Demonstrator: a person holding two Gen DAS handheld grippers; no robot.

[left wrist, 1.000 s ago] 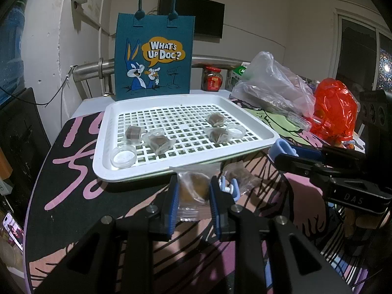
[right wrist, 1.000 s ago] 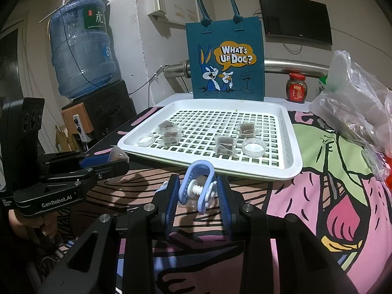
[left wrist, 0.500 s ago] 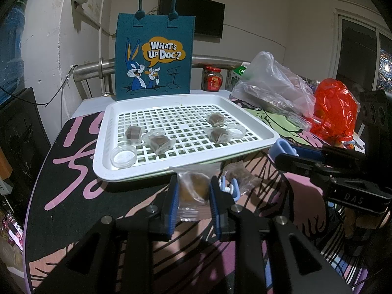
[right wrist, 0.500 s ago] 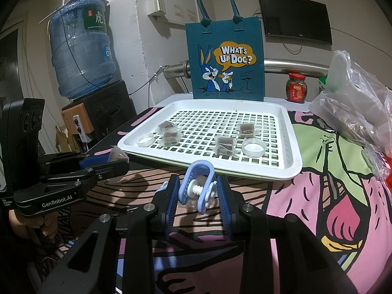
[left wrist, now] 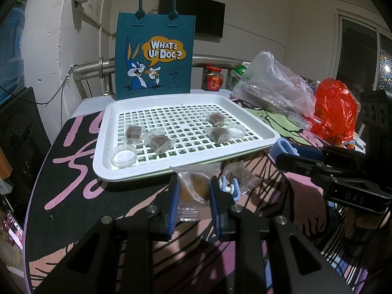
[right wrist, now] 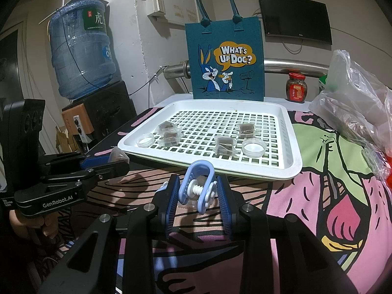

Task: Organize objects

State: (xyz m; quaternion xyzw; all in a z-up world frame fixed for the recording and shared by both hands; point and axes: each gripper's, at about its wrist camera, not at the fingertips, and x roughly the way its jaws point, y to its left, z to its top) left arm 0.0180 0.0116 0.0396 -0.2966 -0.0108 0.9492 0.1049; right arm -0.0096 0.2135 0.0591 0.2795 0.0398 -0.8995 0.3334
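Note:
My left gripper is shut on a clear-wrapped brown snack packet, held just in front of the white slotted tray. My right gripper is shut on a light-blue plastic clip near the tray's front edge. The tray holds several wrapped brown snacks and two small clear round lids. Another wrapped snack and a blue clip lie on the table right of my left fingers. The left gripper shows at the left in the right wrist view.
A teal "What's Up Doc?" tote bag stands behind the tray. Clear plastic bags, a red bag and a red jar sit to the right. A water jug stands off the table's left.

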